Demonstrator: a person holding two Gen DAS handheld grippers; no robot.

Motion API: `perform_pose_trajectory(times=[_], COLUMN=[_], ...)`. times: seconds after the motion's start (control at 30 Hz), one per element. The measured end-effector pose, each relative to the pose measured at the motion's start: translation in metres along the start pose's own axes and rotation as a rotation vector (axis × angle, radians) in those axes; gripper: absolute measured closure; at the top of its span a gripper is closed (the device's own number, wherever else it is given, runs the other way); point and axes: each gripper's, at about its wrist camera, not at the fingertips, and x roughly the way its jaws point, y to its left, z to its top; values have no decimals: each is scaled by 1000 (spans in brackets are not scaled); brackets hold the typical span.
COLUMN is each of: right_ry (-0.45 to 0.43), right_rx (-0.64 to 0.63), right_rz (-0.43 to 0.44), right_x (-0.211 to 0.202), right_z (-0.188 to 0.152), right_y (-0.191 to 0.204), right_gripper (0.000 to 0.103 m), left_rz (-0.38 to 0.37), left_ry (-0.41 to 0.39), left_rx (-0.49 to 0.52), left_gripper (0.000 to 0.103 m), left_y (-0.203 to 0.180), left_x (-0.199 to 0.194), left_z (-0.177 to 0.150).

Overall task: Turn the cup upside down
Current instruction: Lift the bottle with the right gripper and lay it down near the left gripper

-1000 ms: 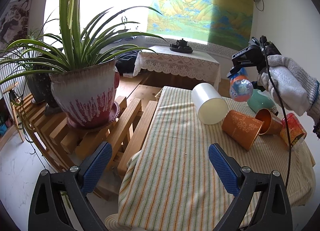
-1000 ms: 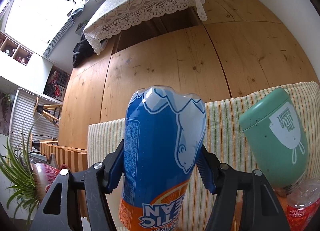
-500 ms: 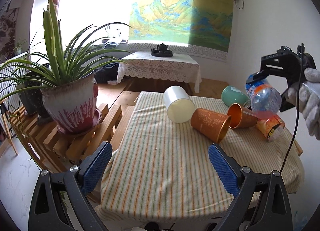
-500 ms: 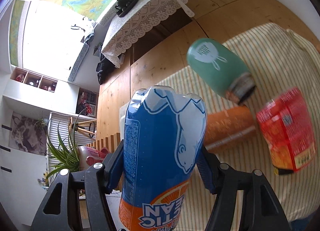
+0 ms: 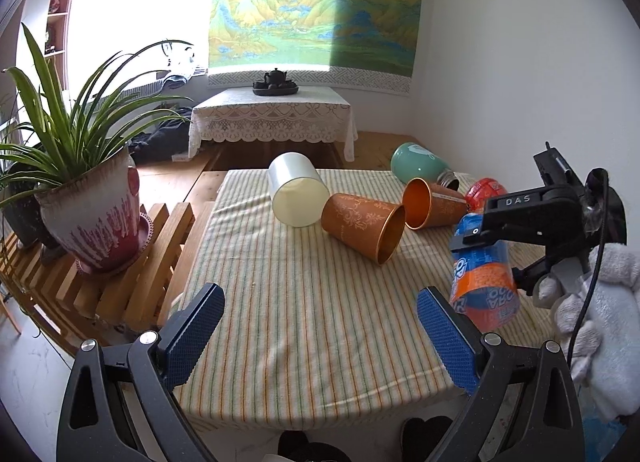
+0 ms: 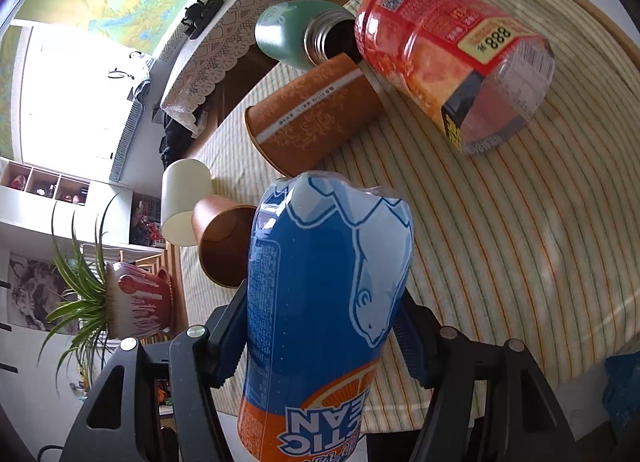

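Note:
My right gripper [image 6: 324,322] is shut on a blue-and-orange plastic drink cup [image 6: 320,262], gripped around its middle. In the left wrist view that cup [image 5: 484,282] hangs tilted over the near right part of the striped tablecloth [image 5: 300,322], with the right gripper [image 5: 492,258] around it. My left gripper [image 5: 320,314] stands open above the table's front edge, holding nothing. On their sides lie a white cup [image 5: 298,189], two orange cups [image 5: 362,225] [image 5: 430,203], a green flask [image 5: 418,163] and a red plastic cup [image 5: 486,189].
A gloved hand [image 5: 600,302] holds the right gripper. A potted plant [image 5: 92,213] stands on a slatted wooden rack left of the table. Behind is a low table with a lace cloth [image 5: 272,117] and a teapot tray. A white wall runs along the right.
The right gripper has brought the blue-and-orange cup down from above the far right of the table to its near right side. The left gripper has drawn back from the table.

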Motion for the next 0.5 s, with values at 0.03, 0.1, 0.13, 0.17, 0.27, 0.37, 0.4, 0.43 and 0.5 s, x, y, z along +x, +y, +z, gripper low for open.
perform_pose_trajectory(times=[0.03,0.1,0.13,0.17,0.27,0.37,0.4,0.43,0.5], right_ry=[0,-9,-21,-39,-69,-43,-46,-56,-78], right_rx=[4,0,-9,-21,-63,-95,-98,-101,-125], right_rz=[-12,-33,-50,-69,-129,-131,-134,-138,-154], right_x=[1,8,9,10,11,17,17,15,12], right_z=[-5,-4,-6,-5,-8,-5,-4,-6,-4], right_y=[-3,0,-1,2,8,12,11,9,11], right_gripper=[42,42,42,41,39,34,31,31,30], left_rz=[-7,-14,-16,-19,-34,-40,-44,-49,-53], left_ry=[5,15,19,23,34,34,38,45,55], left_rx=[-2,-9,-13,-15,-24,-27,-24,-17,-5], left_gripper=[4,4,4,4,4,4,4,4,4], left_y=[0,3,4,5,10,12,12,11,9], left_x=[1,4,6,7,8,8,8,9,11], left_z=[0,2,3,3,4,7,9,10,11])
